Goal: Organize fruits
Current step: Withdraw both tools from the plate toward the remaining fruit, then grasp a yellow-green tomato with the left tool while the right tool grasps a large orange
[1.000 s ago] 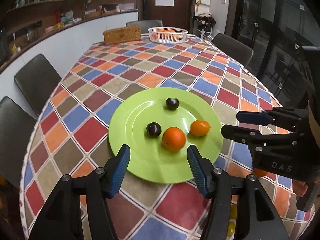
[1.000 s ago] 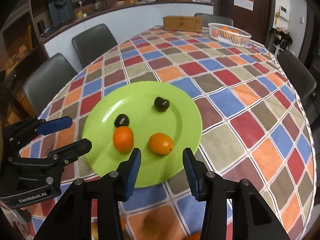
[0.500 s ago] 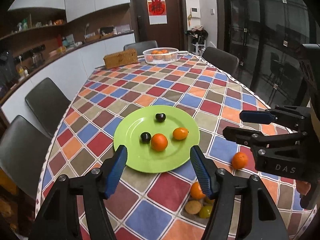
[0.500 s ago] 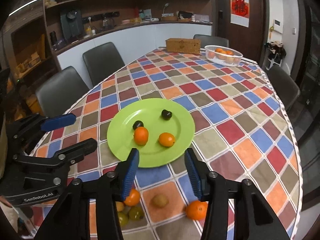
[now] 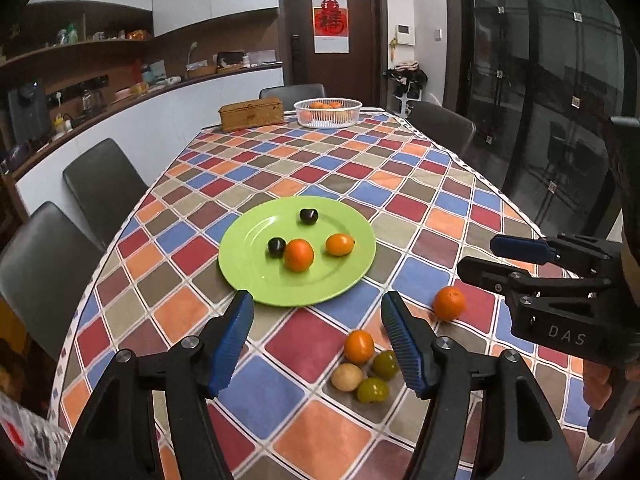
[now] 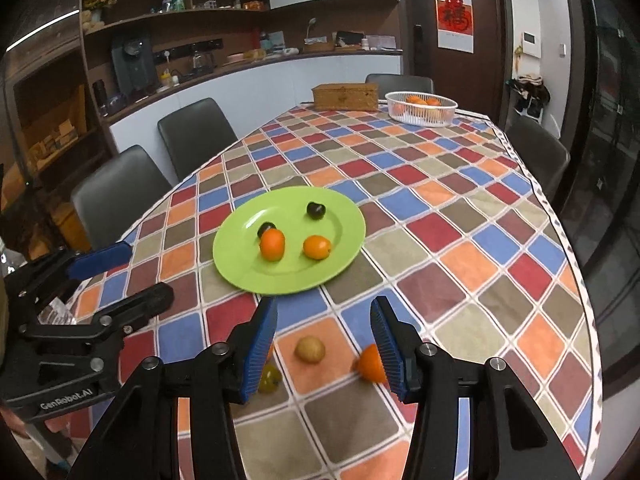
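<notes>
Left wrist view: the left hand-held gripper (image 5: 316,340) is seen with its jaws spread and nothing between them. The green plate (image 5: 248,264) lies ahead of it on the desk (image 5: 400,184), carrying two dark plums and two orange fruits. Loose fruit remains close in, to the right of centre: a small orange fruit (image 5: 359,346), a brown one (image 5: 346,377) and two green ones (image 5: 385,364), clustered just beside the right fingertip. A round orange (image 5: 449,302) sits further right, apart from the cluster. The right hand-held gripper (image 6: 323,342) is likewise agape and empty; the brown fruit (image 6: 309,349) lies between its fingertips and the orange (image 6: 370,363) partly behind its right finger. The right gripper is judged nearer to both.
</notes>
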### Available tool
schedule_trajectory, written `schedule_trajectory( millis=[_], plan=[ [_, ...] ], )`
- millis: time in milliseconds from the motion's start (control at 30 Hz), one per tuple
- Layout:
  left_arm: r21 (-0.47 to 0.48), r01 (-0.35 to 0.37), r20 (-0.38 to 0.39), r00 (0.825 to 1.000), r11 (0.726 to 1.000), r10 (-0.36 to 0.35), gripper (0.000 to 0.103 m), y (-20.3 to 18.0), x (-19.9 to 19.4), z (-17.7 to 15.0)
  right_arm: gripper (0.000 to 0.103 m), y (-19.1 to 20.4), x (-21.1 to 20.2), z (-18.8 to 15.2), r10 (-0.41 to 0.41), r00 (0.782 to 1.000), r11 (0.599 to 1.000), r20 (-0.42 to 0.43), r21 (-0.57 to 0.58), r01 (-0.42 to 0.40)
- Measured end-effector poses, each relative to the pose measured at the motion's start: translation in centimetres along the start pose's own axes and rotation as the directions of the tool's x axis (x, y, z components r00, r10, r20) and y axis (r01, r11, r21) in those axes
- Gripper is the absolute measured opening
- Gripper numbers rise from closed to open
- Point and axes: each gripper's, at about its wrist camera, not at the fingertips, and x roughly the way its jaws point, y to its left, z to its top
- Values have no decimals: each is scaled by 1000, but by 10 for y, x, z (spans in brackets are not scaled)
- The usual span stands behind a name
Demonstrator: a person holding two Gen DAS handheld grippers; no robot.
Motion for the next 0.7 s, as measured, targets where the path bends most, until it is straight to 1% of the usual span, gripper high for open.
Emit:
schedule_trajectory(
  millis=[133, 333, 567, 700],
  plan=[
    [-21, -2, -13, 1000, 1000, 1, 65, -6, -1, -10, 50, -6, 0, -12, -2, 1000, 1000, -14, 13, 2],
    [-78, 9, -67, 998, 997, -14, 65, -14, 9, -29, 50, -16, 7, -25, 0, 999, 1000, -51, 19, 1],
    [-103, -7, -122, 992, 995, -6, 65, -26, 23, -47, 50, -24, 18, -40, 6, 995, 1000, -98, 6, -5],
    [-134, -16, -154, 988, 991, -5, 65, -30, 33, -58, 50, -29, 26, -49, 14, 992, 1000, -122, 3, -14]
  ],
)
